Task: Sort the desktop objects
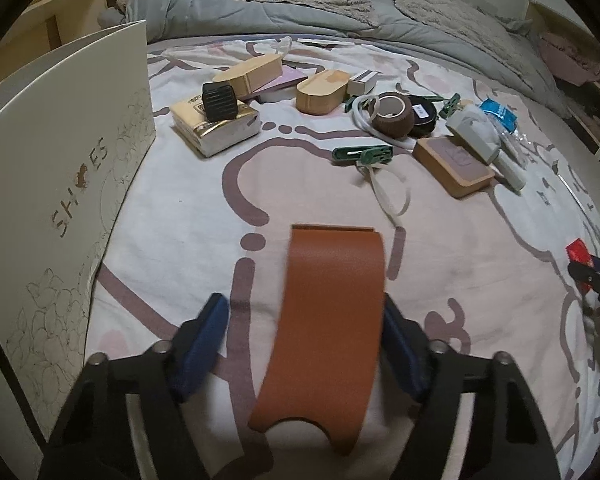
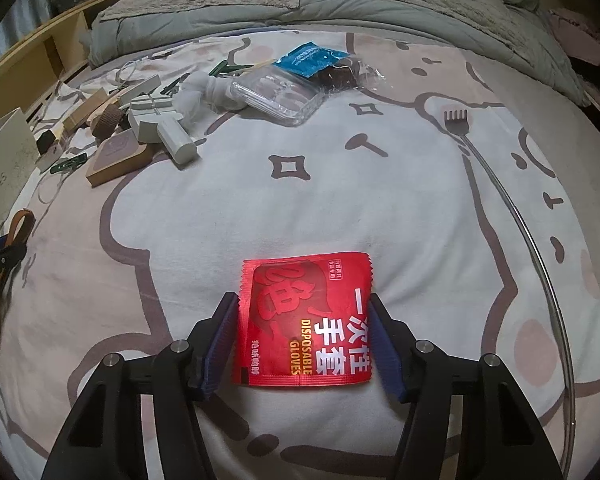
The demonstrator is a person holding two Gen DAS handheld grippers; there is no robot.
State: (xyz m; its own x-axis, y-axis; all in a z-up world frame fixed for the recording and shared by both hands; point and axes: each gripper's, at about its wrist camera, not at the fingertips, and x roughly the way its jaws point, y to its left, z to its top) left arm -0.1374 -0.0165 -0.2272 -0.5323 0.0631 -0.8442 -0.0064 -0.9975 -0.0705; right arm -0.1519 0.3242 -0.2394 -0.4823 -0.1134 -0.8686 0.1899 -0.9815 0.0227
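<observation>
Left wrist view: pick-up stage of the sort, by the look of it. Brown leather strap (image 1: 332,320) at lower centre, arched up off the patterned bedsheet (image 1: 180,240), lying between the jaws of the left gripper (image 1: 304,306). Jaws about half spread; right-hand pad against the strap's edge, left-hand pad clear of it with sheet showing in the gap, so no real hold yet. Next move, probably: closing that gap squarely on the strap, then lifting without letting the springy loop slip sideways.

Right wrist view: red glove packet (image 2: 306,320) flat on the sheet at lower centre, framed by the right gripper (image 2: 302,300). Jaws likewise about half spread, both pads seemingly pressed against the packet's two side edges. Thin, slick foil; likely to buckle or slide, so a firm pinch before any lift.

Further out in the left view: white shoe box (image 1: 60,160) standing at the left edge, a plausible destination; tissue pack (image 1: 214,126) and tape roll (image 1: 392,114) among the unsorted clutter across the upper middle, well apart from both grippers.
</observation>
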